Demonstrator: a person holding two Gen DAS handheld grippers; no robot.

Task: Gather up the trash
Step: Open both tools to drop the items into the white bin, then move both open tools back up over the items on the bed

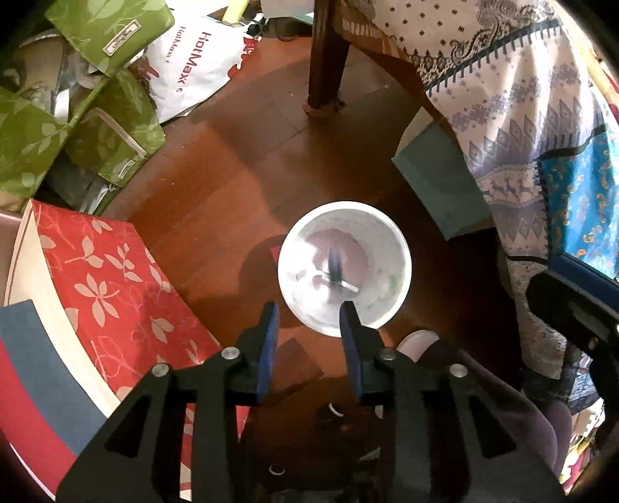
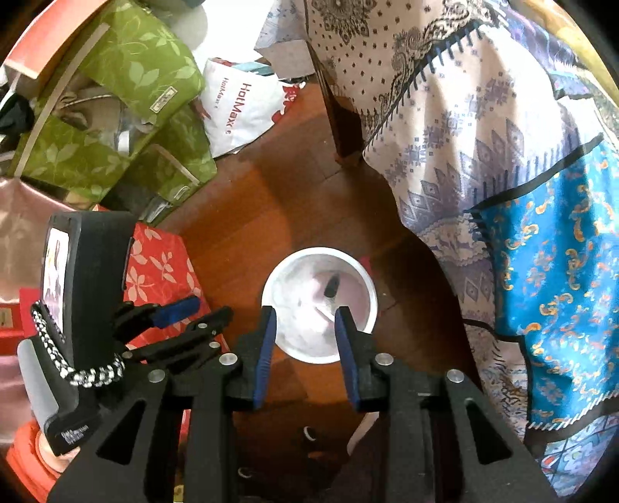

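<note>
Two grippers hovering above a wooden floor (image 1: 240, 185), both spread wide and holding nothing: left gripper (image 1: 309, 315) and right gripper (image 2: 305, 319) each looking straight down into a white cup (image 1: 344, 267) standing upright on the boards. Lying inside the cup, a dark piece of trash (image 1: 334, 265), blurred beyond naming. Sitting just beside on the left, a red leaf-patterned box (image 1: 116, 271). Draping down on the right, a patterned tablecloth (image 1: 522, 116), partly covering a teal box (image 1: 441, 185). Standing farther off, a dark table leg (image 1: 327, 54). Crowding the far left corner, green leaf-print bags (image 1: 108, 31) with small labels too tiny to read, and a white plastic bag (image 1: 193, 65) reading "HotMax".
</note>
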